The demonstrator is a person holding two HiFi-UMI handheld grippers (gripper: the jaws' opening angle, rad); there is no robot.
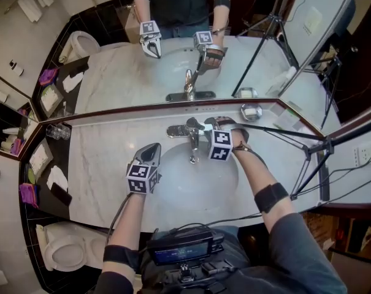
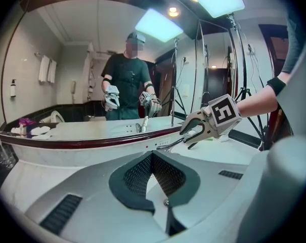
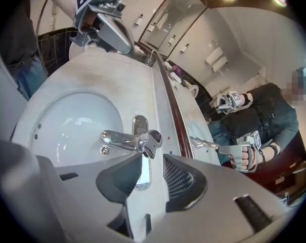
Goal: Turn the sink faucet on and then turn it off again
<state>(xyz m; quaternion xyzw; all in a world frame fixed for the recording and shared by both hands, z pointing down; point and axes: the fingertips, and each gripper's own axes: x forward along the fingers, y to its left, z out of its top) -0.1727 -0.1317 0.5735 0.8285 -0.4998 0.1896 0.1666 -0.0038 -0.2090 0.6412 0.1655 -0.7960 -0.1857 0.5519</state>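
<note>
Tongs, two: left tongs [image 2: 153, 155] closed on nothing, right tongs [image 3: 151, 158] parted with the one faucet lever [image 3: 154, 142] at their tips.

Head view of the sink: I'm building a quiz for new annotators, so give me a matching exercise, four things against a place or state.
Things:
1. left claw
2. right claw
3. glass tumbler
4. toilet

Place or state:
A. open, at the faucet lever
B. far left end of the counter
C. shut, empty
D. on the floor, lower left

Pairs: 1-C, 2-A, 3-B, 4-D
</note>
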